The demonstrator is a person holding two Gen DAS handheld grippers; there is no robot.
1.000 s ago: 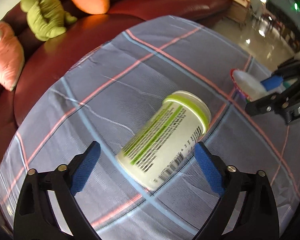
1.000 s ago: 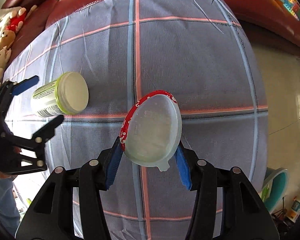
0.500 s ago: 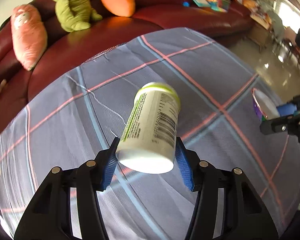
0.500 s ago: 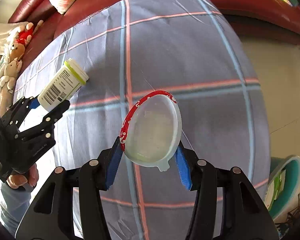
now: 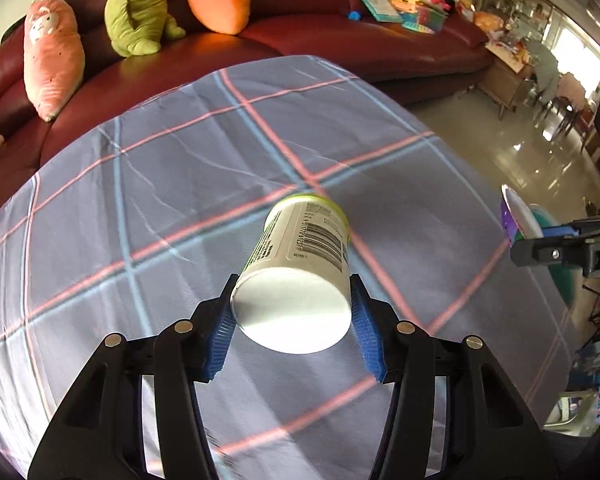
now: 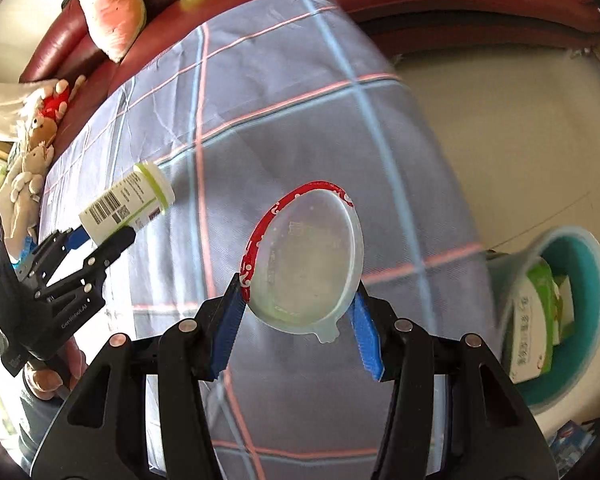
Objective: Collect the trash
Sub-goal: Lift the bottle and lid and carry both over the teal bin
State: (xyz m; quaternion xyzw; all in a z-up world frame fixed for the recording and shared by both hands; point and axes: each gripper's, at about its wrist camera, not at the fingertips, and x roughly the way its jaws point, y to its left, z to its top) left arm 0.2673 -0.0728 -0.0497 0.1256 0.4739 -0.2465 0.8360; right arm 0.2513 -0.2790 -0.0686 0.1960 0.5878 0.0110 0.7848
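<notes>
Both pieces of trash are picked up and in the air over the bench (image 5: pixel 148 208). The left tongs (image 5: pixel 292 322) are clamped on the bottle (image 5: pixel 300 276), base toward the camera, cap pointing to 12 o'clock. The right tongs (image 6: pixel 298 310) are clamped on the cup (image 6: pixel 306 264), held by its rim. The carry step looks under way. The bin (image 6: pixel 572 320) sits on the floor at 3 o'clock in the right view, already holding cartons; next, each load likely needs swinging over its mouth before release.
</notes>
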